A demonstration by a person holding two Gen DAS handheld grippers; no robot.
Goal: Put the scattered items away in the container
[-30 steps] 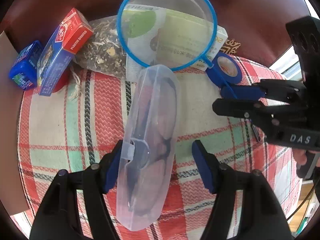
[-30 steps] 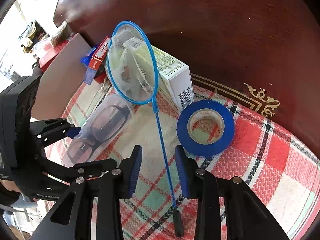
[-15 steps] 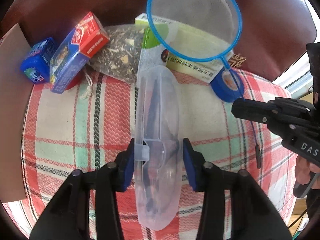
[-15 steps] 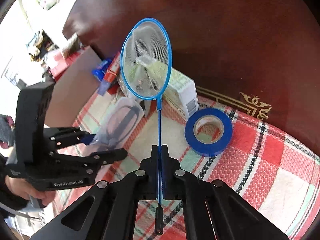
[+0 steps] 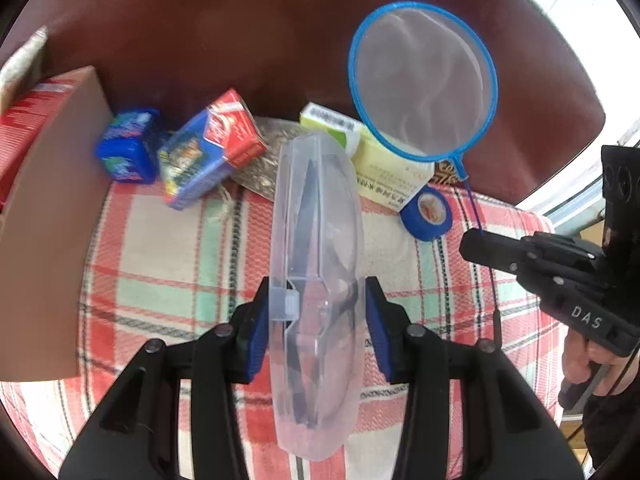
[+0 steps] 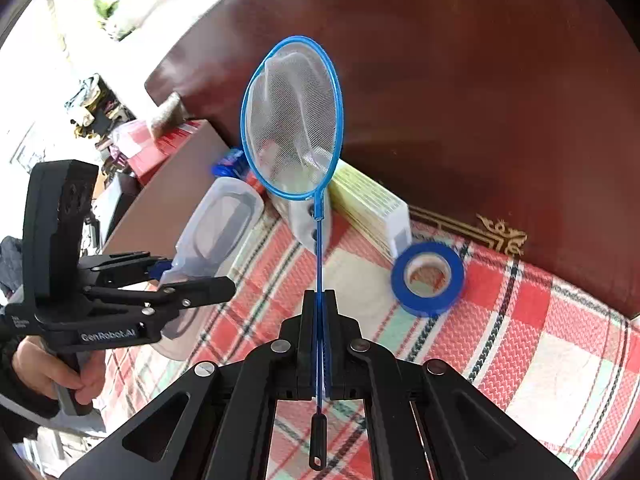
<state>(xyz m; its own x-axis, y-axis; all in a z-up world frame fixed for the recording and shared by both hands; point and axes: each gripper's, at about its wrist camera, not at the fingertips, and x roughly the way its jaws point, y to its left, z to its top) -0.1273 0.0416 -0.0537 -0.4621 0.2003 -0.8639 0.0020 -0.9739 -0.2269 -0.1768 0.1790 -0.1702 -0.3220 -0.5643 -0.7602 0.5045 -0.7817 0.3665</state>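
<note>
My left gripper is shut on a clear plastic glasses case with dark glasses inside, held above the plaid cloth. It also shows in the right wrist view. My right gripper is shut on the thin handle of a blue-rimmed fish net, lifted with its hoop up; the net also shows in the left wrist view. A brown cardboard container stands at the left.
On the plaid cloth lie a blue tape roll, a yellow-green box, a red-blue box, a small blue box and a packet of dried bits. A dark red chair back stands behind.
Both grippers closed on their items, the left on the glasses case and the right on the net handle. Both items have since risen off the cloth.
</note>
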